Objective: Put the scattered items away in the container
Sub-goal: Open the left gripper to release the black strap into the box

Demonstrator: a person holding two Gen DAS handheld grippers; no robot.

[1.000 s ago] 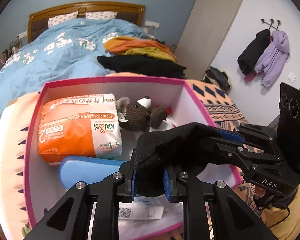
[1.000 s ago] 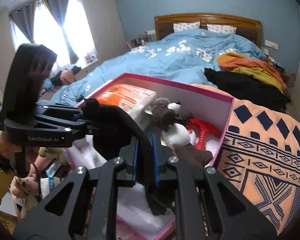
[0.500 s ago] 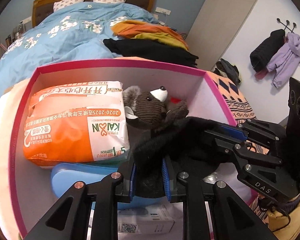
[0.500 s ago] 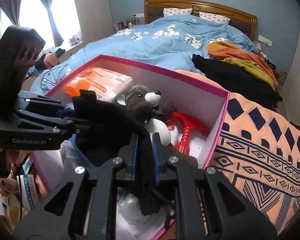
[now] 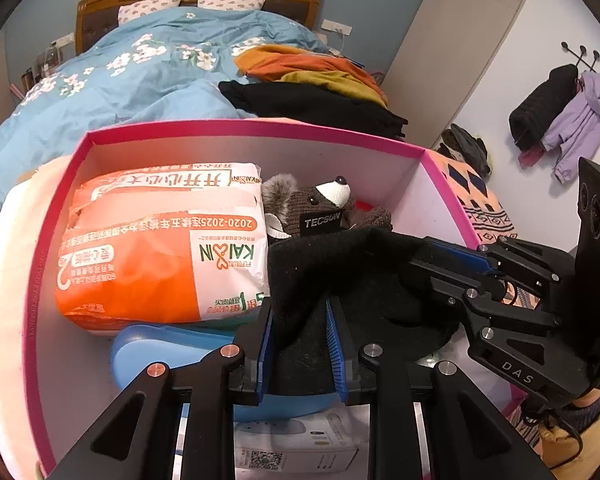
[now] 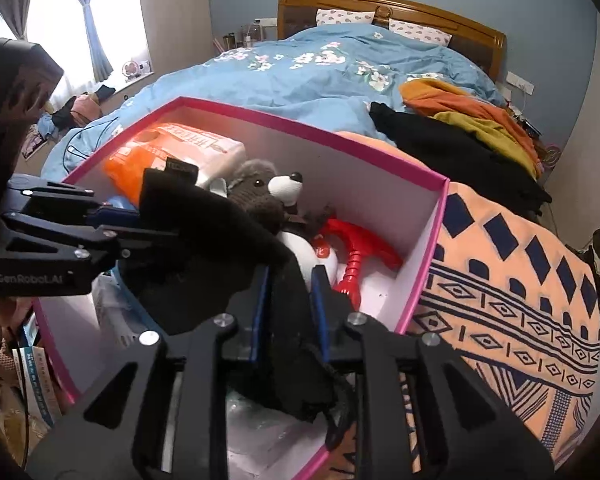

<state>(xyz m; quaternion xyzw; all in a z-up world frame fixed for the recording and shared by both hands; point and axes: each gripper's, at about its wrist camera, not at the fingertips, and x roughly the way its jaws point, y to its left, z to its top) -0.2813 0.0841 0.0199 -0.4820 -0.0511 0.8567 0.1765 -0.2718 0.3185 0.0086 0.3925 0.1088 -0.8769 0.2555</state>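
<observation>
Both tools pinch one black knit garment (image 5: 340, 276) above the pink-rimmed box (image 5: 236, 128). The left gripper (image 5: 300, 332) clamps its blue pads on the cloth's near fold; the right gripper (image 6: 286, 300) clamps the opposite end, entering the left view from 3 o'clock. Inside the box, an orange-and-white package (image 5: 160, 240) lies at 9 o'clock, a grey plush mouse (image 5: 312, 204) at 12 o'clock just beyond the garment, a red plastic toy (image 6: 356, 252) beside the plush. A patterned blanket (image 6: 520, 280) lies under the box.
</observation>
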